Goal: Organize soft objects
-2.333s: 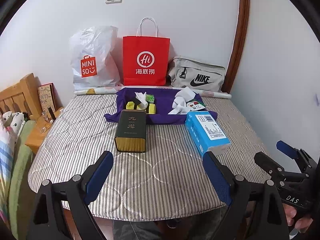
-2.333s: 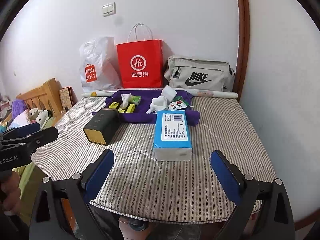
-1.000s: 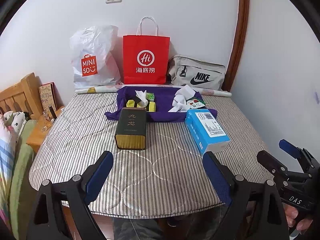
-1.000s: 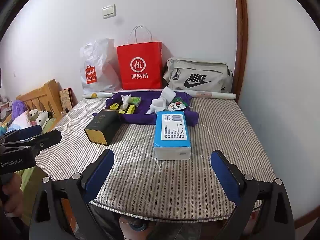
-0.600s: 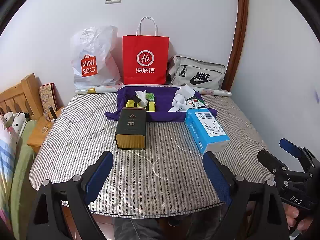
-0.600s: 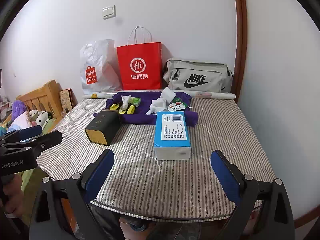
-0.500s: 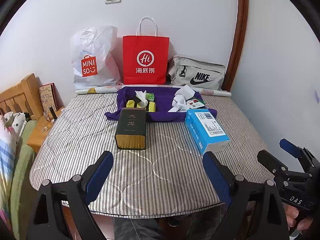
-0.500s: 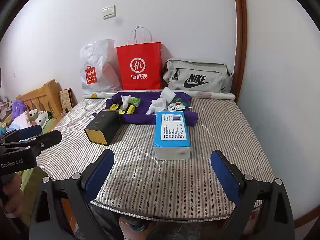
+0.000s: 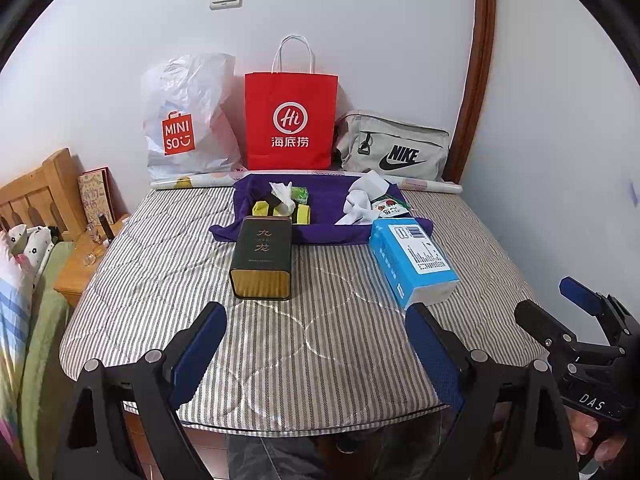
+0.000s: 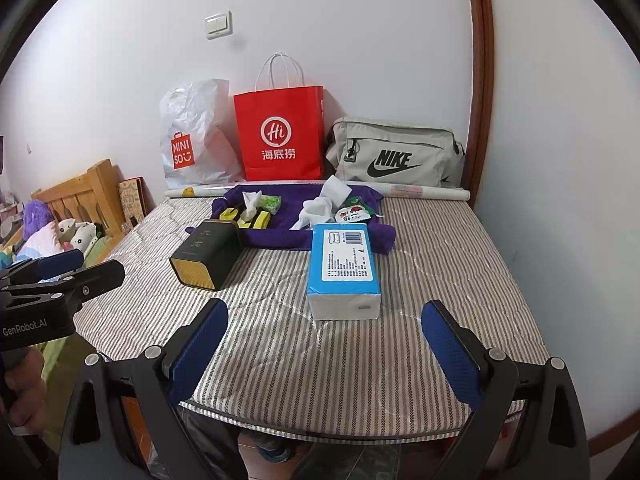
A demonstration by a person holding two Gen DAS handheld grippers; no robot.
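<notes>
Tissue pack lies at twelve o'clock, ready for picking; left gripper and right gripper hover, jaws wide, empty.

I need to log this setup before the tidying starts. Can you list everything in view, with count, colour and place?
Mattress: one, grey-striped, under everything.
Tissue pack: one, blue and white, near middle.
Tin box: one, black and gold, lying on its side, left of the pack.
Cloth: one, purple, spread behind both.
Yellow packets: at least two, on the cloth's left.
White tissues: crumpled, on the cloth's right.
Paper bag: one, red, by the wall.
Plastic bag: one, white, left of it.
Nike bag: one, grey, right of it.
Left gripper: open, holding nothing.
Right gripper: open, holding nothing.
</notes>
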